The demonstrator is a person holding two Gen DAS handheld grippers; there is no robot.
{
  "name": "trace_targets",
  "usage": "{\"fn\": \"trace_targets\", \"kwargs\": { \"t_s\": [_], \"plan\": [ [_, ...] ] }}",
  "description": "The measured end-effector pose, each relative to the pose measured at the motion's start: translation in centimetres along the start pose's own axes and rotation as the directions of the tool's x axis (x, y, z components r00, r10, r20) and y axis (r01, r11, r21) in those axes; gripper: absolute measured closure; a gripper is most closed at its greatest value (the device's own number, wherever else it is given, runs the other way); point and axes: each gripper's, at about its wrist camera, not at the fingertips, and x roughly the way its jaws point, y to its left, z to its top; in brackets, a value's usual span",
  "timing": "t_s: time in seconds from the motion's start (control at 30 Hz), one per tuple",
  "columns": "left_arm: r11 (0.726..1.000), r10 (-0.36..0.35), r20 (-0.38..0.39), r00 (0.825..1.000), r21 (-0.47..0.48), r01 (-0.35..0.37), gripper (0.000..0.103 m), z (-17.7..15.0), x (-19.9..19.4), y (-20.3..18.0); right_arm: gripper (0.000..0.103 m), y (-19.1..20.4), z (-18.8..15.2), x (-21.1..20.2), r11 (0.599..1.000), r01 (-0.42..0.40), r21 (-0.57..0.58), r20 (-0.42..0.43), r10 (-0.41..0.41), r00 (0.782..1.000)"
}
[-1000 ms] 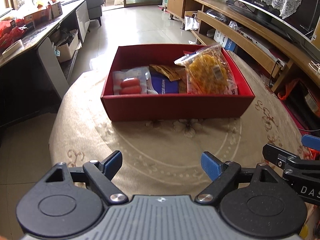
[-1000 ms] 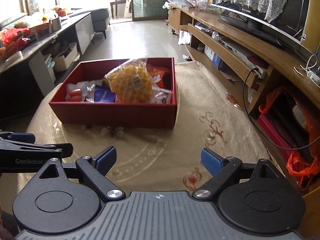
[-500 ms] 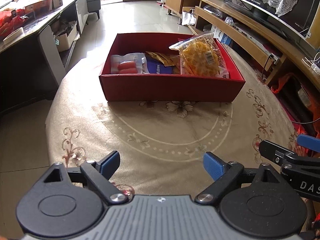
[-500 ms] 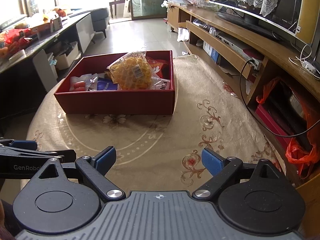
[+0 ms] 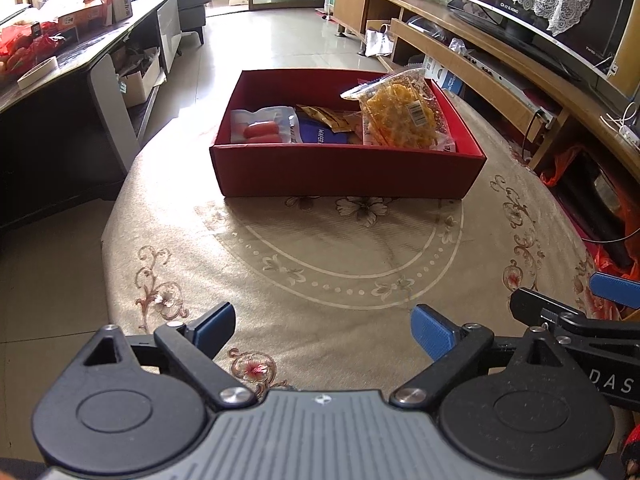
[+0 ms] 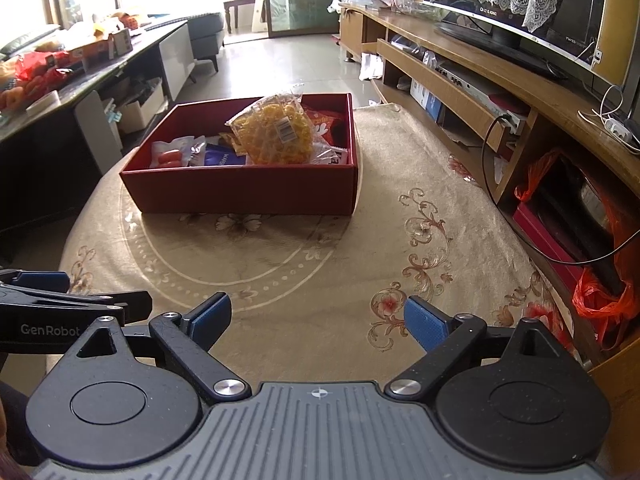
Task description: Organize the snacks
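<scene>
Where "GenRobot" marks the left gripper (image 6: 24, 312), a "WAFER"-lettered blue packet (image 5: 320, 136).

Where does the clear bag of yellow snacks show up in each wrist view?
Left wrist: the yellow snack bag is right of centre, in the right end of the red box.
Right wrist: the same bag is left of centre, upper middle, in the box.
Shared landmark: the white barcode label on the bag.

Box (image 5: 344, 178) sits on table (image 5: 340, 280) toward far edge. Inside: sausage pack (image 5: 262, 126) at left end, wafer pack (image 5: 320, 134) mid, corn-snack bag (image 5: 402, 116) at right, propped atop others.
</scene>
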Motion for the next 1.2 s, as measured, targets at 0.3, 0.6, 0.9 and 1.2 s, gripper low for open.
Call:
{"fn": "trace_targets", "kwargs": {
  "t_s": [0.3, 0.6, 0.9, 1.2],
  "plan": [
    [1.0, 0.009, 0.017, 1.0, 0.008, -0.009, 0.012, -0.45, -0.5, -0.02, 0.007, 0.17, -0.14, -0.28, 1.0, -0.015, -0.006, 0.006, 0.015, 1.0],
    [1.0, -0.001, 0.019, 1.0, 0.004, 0.001, 0.012, -0.5, -0.4, 0.08, 0.007, 0.12, -0.16, -0.32, 1.0, -0.019, -0.006, 0.005, 0.019, 1.0],
    [1.0, 0.026, 0.064, 0.998, 0.012, -0.027, 0.012, -0.81, -0.76, 0.01, 0.007, 0.36, -0.2, -0.13, 1.0, -0.022, -0.009, 0.003, 0.022, 1.0],
    [0.999, 0.039, 0.059, 0.997, 0.012, -0.04, 0.011, -0.83, -0.63, 0.04, 0.006, 0.52, -0.21, -0.05, 1.0, -0.019, -0.016, -0.002, 0.019, 1.0]
  ]
}}
